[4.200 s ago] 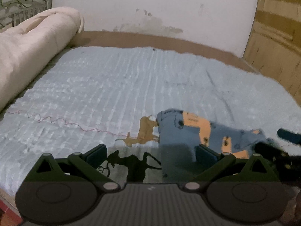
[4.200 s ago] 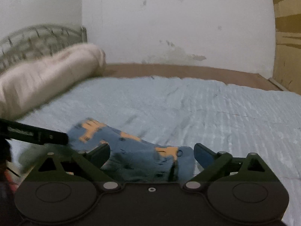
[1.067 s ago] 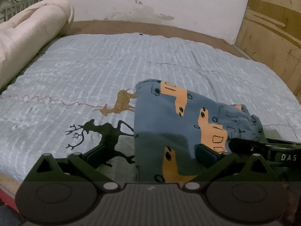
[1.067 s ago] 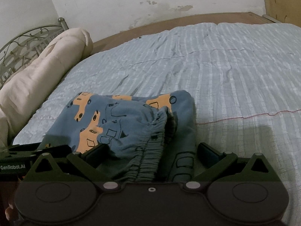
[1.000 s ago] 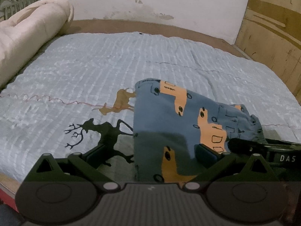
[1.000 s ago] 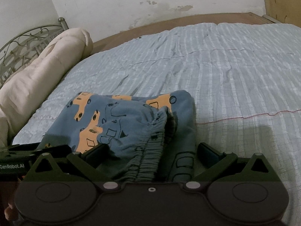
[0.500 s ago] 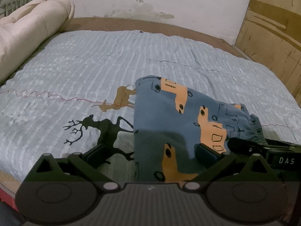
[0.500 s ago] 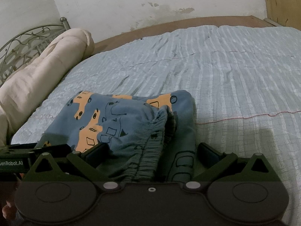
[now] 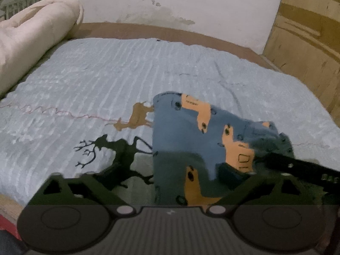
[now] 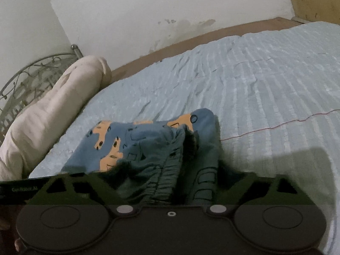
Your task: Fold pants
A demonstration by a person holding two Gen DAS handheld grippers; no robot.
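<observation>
Two grippers, one small bundle of cloth between them, and from the left wrist view the left gripper [image 9: 167,173] stands wide, nothing between its fingers, poised low over the near edge of the bed [image 9: 106,80]. The pants [image 9: 191,140], blue with orange cars, lie folded into a compact slab on the pale blue bedspread, ahead and to the right of this gripper's centre line, so its right finger sits over the cloth and its left finger over the black deer print [image 9: 119,150]. The slab's long axis runs away from the camera and slightly rightward, toward the right gripper's dark body [image 9: 297,165] coming in at the far right edge. A rolled cream quilt [image 9: 31,40] lies well apart along the left. Over to the right wrist view: the right gripper [image 10: 170,180] is also spread wide and empty, and here the pants [image 10: 148,146] lie dead ahead, the gathered elastic waistband [image 10: 167,178] reaching right down between the fingers. My call: the right gripper is the nearer one, lined up on the waistband end, while the left would have to shift right to match it. Whether another fold is wanted, or the job is nearly done, looks open; the bundle is already small.
</observation>
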